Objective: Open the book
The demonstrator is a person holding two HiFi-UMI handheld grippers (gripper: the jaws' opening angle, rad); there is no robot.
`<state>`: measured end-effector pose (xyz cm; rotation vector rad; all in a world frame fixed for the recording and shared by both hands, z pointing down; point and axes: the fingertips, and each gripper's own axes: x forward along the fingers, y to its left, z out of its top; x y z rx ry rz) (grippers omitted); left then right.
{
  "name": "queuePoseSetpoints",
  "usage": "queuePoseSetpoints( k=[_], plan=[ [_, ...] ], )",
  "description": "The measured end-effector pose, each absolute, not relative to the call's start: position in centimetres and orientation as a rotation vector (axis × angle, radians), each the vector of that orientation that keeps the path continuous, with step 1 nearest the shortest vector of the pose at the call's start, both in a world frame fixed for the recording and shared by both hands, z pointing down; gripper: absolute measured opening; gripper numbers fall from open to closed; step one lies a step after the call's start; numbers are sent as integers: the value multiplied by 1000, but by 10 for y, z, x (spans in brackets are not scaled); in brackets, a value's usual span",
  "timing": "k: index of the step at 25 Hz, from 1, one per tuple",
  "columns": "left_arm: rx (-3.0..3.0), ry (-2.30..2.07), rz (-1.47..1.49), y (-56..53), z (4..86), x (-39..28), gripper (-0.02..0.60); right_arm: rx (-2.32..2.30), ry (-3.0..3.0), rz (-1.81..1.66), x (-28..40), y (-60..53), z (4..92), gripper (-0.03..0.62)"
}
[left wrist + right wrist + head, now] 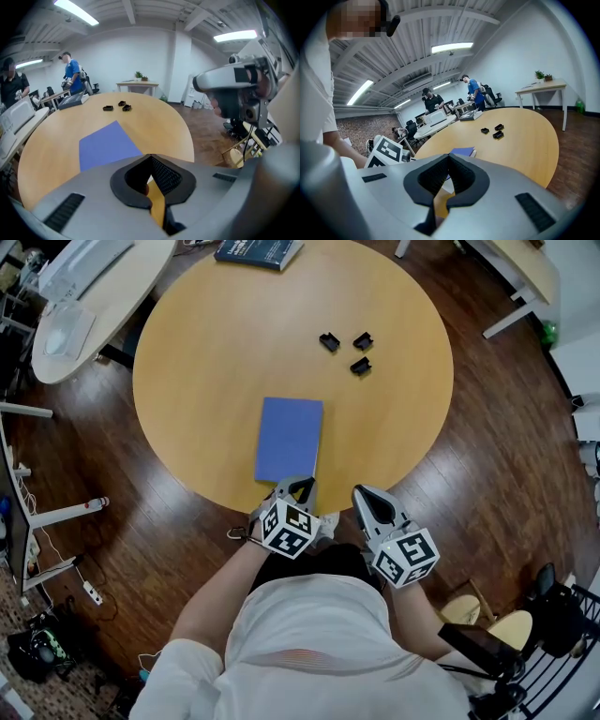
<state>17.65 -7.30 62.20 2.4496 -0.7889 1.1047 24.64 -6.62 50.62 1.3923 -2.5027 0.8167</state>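
Observation:
A closed blue book [289,437] lies flat on the round wooden table [206,362], close to its near edge. My left gripper [302,486] hovers just at the book's near edge, jaws shut with nothing between them. My right gripper [361,493] is held to the right of the book near the table rim, also shut and empty. In the left gripper view the book [105,143] lies ahead and left of the shut left gripper [150,156]. In the right gripper view the book [464,152] shows just beyond the shut right gripper [449,155].
Three small black clips [348,349] sit on the far right part of the table. A dark blue book [259,251] rests at the far edge. A white desk [84,296] with a keyboard stands at the upper left. People stand in the background [71,75].

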Motion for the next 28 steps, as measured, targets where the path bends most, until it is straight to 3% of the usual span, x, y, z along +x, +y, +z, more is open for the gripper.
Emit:
queuePoseSetpoints(
  k=[19,28],
  plan=[
    [2205,-1098,404,-102,534,93,11,1327,-2525,784,214,-96,507,-3],
    [2122,-1286,328,-110,524,30,11,1298,-2539,775,187,-103,506,-3]
  ],
)
